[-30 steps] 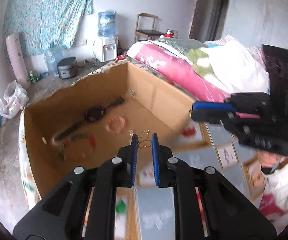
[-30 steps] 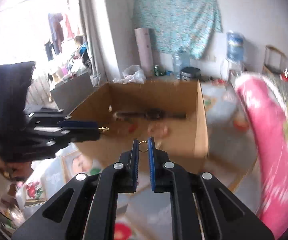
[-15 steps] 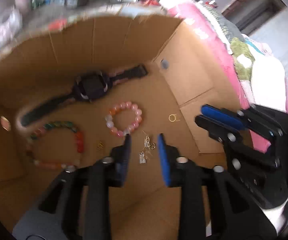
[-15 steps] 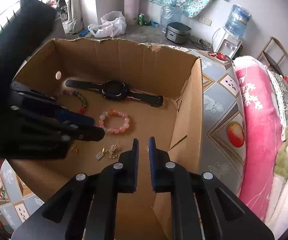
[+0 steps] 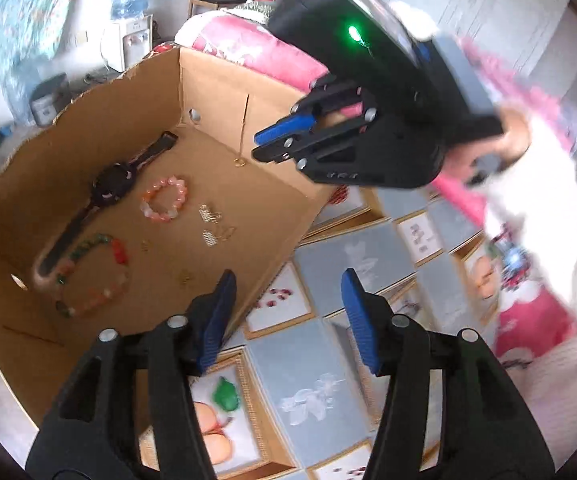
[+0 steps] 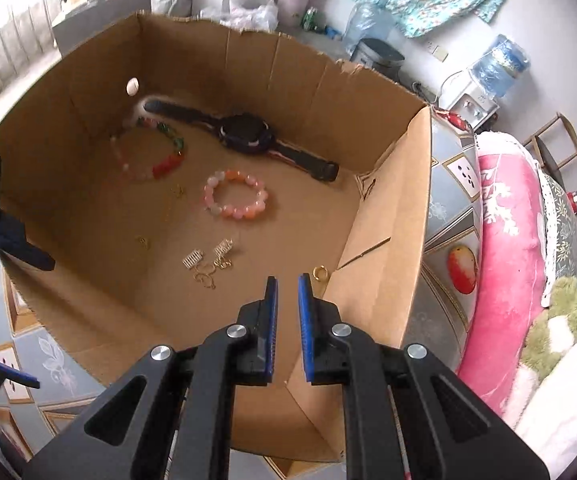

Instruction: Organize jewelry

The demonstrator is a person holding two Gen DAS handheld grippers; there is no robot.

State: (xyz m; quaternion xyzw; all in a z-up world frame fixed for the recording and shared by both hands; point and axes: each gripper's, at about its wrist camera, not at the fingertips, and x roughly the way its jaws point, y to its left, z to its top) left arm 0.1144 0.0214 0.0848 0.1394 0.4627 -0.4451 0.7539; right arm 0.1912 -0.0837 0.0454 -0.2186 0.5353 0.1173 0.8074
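Right tongs [image 6: 287, 286] hover beside ring [image 6: 320, 272], clearest here

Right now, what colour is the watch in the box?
Black, with a pink underside; the watch shows best in the right wrist view.

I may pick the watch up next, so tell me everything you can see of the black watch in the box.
The watch is black with a round dark case and a flat strap that looks like rubber or plastic, showing a pinkish lining along its edge. It lies unbuckled, stretched out full length on the floor of the cardboard box, close to the far wall. One strap end reaches the corner beside the multicoloured bead bracelet and may touch it; the pink bead bracelet lies apart. Neither gripper touches it.
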